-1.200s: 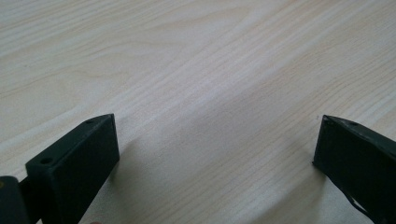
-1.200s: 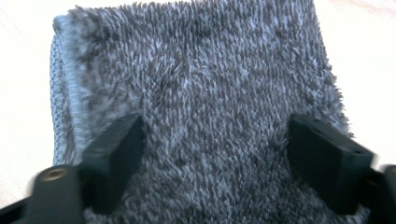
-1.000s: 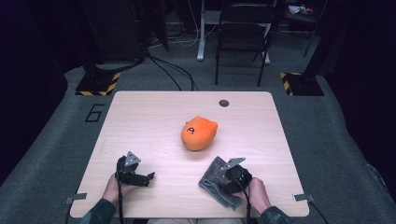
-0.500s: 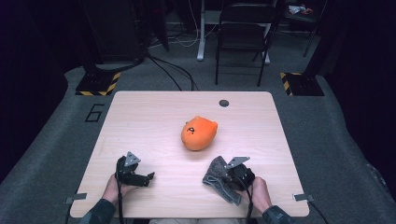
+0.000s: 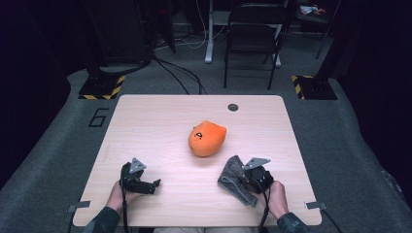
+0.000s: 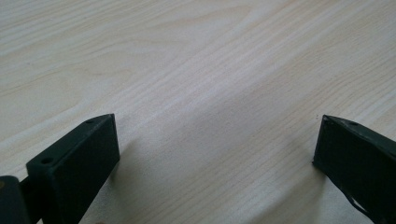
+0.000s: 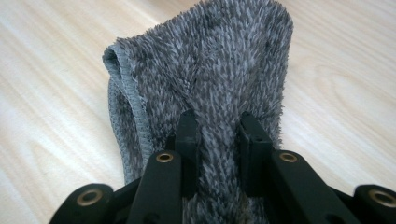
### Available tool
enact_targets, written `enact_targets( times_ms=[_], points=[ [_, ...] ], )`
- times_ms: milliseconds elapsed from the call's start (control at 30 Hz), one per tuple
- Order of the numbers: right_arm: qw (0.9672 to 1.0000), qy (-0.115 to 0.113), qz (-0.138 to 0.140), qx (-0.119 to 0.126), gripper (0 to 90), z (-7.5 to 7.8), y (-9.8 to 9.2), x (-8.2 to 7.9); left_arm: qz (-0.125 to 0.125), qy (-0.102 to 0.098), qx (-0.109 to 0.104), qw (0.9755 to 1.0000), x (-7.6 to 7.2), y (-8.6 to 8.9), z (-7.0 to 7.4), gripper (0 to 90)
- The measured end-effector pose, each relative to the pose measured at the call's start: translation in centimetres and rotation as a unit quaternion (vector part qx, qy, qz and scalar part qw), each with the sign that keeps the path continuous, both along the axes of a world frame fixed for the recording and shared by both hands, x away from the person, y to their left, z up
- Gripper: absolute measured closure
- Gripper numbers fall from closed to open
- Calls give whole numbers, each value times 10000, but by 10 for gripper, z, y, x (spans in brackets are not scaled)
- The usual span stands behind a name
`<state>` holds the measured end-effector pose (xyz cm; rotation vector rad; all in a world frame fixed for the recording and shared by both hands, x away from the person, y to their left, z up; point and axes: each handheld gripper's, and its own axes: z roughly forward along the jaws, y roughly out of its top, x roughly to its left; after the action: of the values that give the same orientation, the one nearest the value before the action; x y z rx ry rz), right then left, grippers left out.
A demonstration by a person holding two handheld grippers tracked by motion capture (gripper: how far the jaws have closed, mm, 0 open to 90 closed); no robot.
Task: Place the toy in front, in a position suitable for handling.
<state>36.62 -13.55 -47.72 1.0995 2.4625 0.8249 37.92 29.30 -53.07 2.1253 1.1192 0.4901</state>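
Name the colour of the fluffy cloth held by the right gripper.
Grey cloth; the right gripper view shows it best.

Cloth: grey, fluffy microfibre with a stitched hem, bunched into a pinched fold. The fold is clamped between the jaws of the right gripper. It sits at the near right of the table, just beside the orange plush

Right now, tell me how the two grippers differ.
The right gripper is shut, its jaws pinching a fold of the grey cloth; the left gripper stands open with only bare table between its jaws. In the high view, the right one sits on the cloth and the left one on plain wood. Both are black and hand-held.
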Motion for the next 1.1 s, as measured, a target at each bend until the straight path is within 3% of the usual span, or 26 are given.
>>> enact_targets(
  times_ms=[267,333,367,567,833,1100],
  points=[
    [9987,-105,-497,14,731,5,-22,10,3,5,-12,10000,0,0,0,0],
    [9988,-85,-476,3,731,6,-25,11,3,0,2,10000,0,0,0,0],
    [9979,-131,-631,14,730,7,-32,13,0,0,1,10000,0,0,0,0],
    [9955,-147,-936,58,729,10,-47,20,-1,-11,1,10000,0,1,0,0],
    [9898,-176,-1410,65,727,10,-74,31,8,-38,3,10000,0,0,0,0],
    [9818,-150,-1895,58,721,9,-90,43,-7,-8,6,10000,1,1,0,0]
  ],
)
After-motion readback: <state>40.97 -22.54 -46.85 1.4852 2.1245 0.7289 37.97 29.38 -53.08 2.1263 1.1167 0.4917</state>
